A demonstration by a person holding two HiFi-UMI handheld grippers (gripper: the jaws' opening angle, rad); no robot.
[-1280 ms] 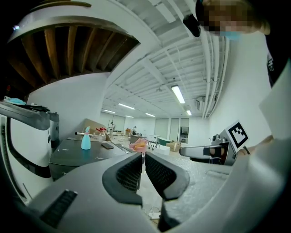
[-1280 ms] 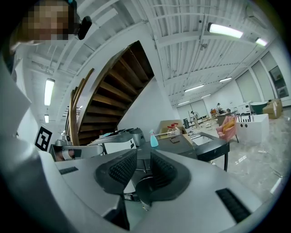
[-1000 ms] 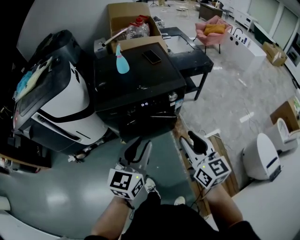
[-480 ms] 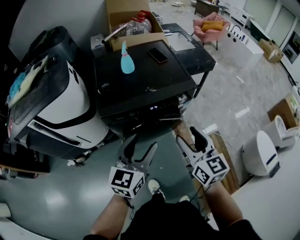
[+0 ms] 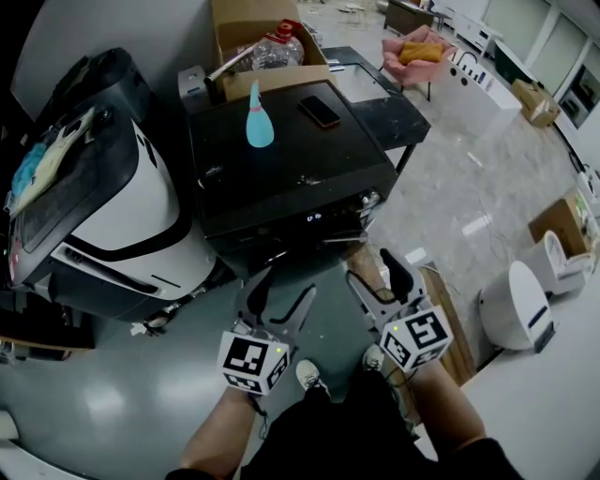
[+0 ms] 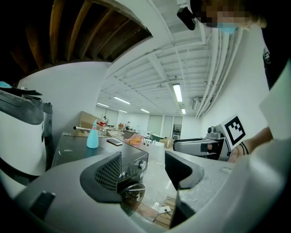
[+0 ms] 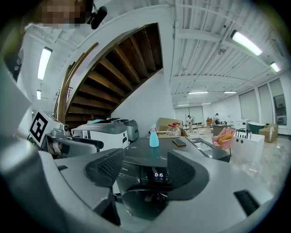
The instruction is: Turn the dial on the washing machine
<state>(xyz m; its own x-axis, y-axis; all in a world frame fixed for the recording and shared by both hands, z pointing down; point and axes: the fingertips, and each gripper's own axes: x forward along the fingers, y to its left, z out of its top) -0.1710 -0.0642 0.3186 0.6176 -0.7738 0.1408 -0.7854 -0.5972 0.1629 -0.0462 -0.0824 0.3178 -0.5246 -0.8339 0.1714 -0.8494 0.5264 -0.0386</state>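
— How do the tools stand?
— Both sit short of the washing machine's [image 5: 281, 169] front. The left gripper's [image 5: 281, 295] jaws have just been opening and now gape wide, holding nothing. It's the same for the right gripper [image 5: 375, 274].
— And the dial [image 5: 365, 200]?
— It's at the right end of the washing machine's control panel [image 5: 281, 225], beside the lit display [image 5: 314, 217], untouched. Grey floor [image 5: 328, 305] lies between it and the jaws.
— What else is around?
— On top of the washing machine are a light-blue spray bottle [image 5: 258, 117] and a phone [image 5: 319, 112]. Behind it is a cardboard box [image 5: 234, 23] with plastic bottles [image 5: 277, 47]. To its left is a white-and-black appliance [image 5: 122, 206], and to its right a black table [image 5: 389, 103]. A wooden board [image 5: 445, 300] lies on the floor off its front right corner.
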